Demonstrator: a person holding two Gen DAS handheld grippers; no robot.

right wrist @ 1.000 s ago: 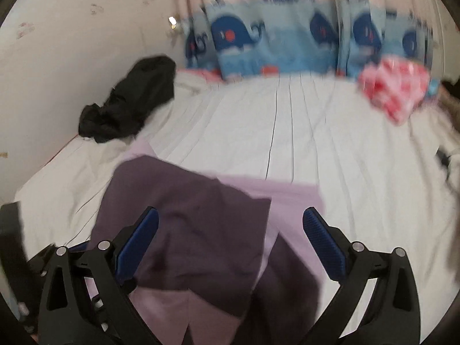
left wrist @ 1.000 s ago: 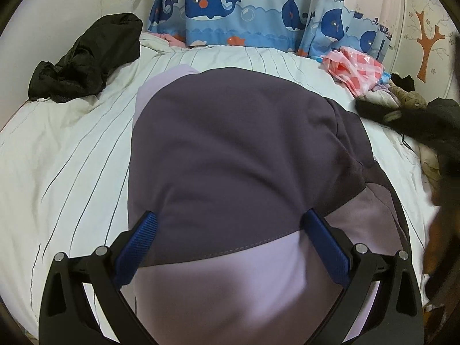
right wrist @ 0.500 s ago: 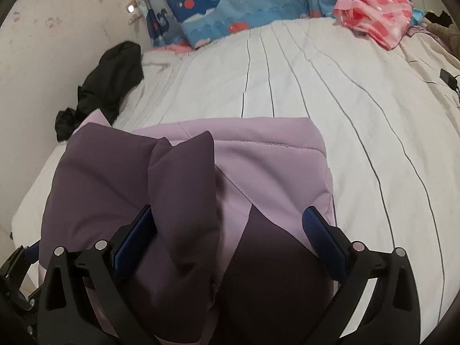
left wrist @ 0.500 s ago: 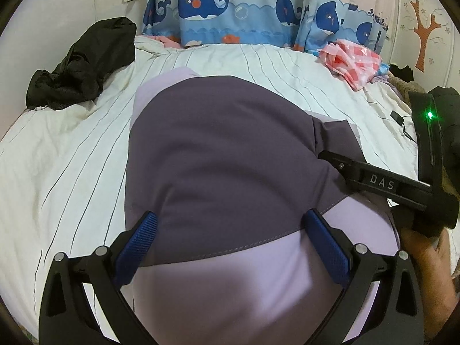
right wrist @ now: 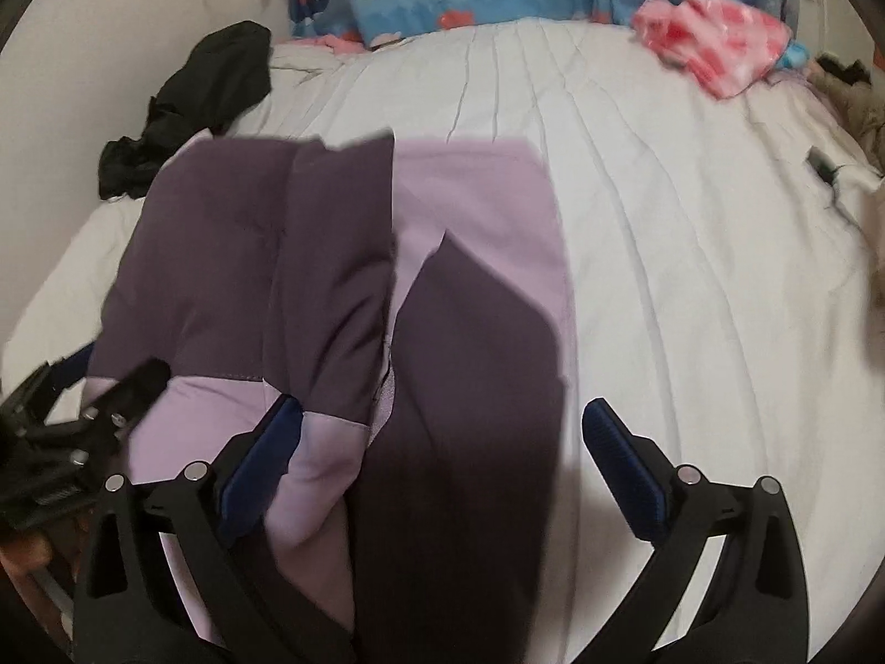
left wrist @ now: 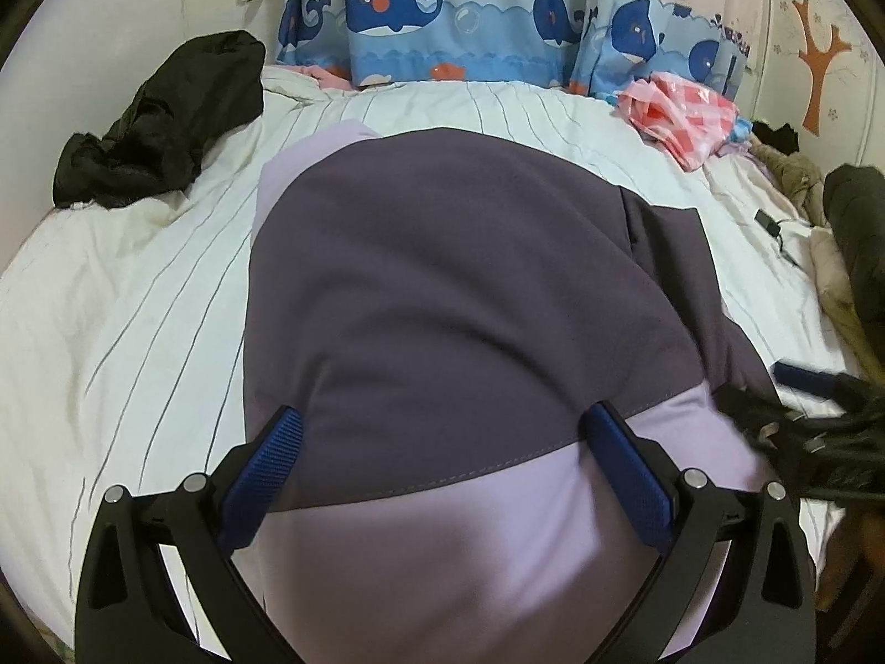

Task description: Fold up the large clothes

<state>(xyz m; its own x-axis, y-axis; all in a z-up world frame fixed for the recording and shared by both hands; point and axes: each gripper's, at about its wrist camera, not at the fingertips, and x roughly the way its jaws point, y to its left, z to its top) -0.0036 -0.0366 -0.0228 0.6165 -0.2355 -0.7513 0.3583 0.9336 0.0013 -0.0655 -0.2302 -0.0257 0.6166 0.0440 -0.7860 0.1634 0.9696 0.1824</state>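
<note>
Lying across the near half of the striped white bed [left wrist: 138,299], the two-tone purple garment [left wrist: 442,288] fills most of the left wrist view, its dark upper panel meeting a pale lilac band along a stitched seam. The left gripper [left wrist: 442,442] hangs over that seam with its blue-padded fingers [left wrist: 271,459] spread wide to either side and nothing held between them. The lower lilac part runs out of the picture between the black arms, so the hem cannot be seen. At the right edge, the right gripper [left wrist: 818,420] shows only as a dark, smeared shape beside the cloth.

From the right wrist view the garment [right wrist: 332,276] appears as overlapping folds, dark panels on the left and centre with a lilac strip at the far right side, but the picture is soft with blur and the layering is hard to read. The right gripper [right wrist: 442,442] is also wide open and holds nothing; its left pad [right wrist: 260,465] sits over the lilac fabric, its right pad over bare sheet, and whether either pad touches the cloth cannot be told. The left gripper [right wrist: 83,420] is partly cut off at the lower left edge, apparently resting at the garment's side.

Further back lie a crumpled black garment [left wrist: 166,122] near the wall, a pink checked cloth [left wrist: 680,110] at the far right, and a whale-print curtain [left wrist: 470,16] behind the bed. Dark clutter at the right edge is too cropped to identify.
</note>
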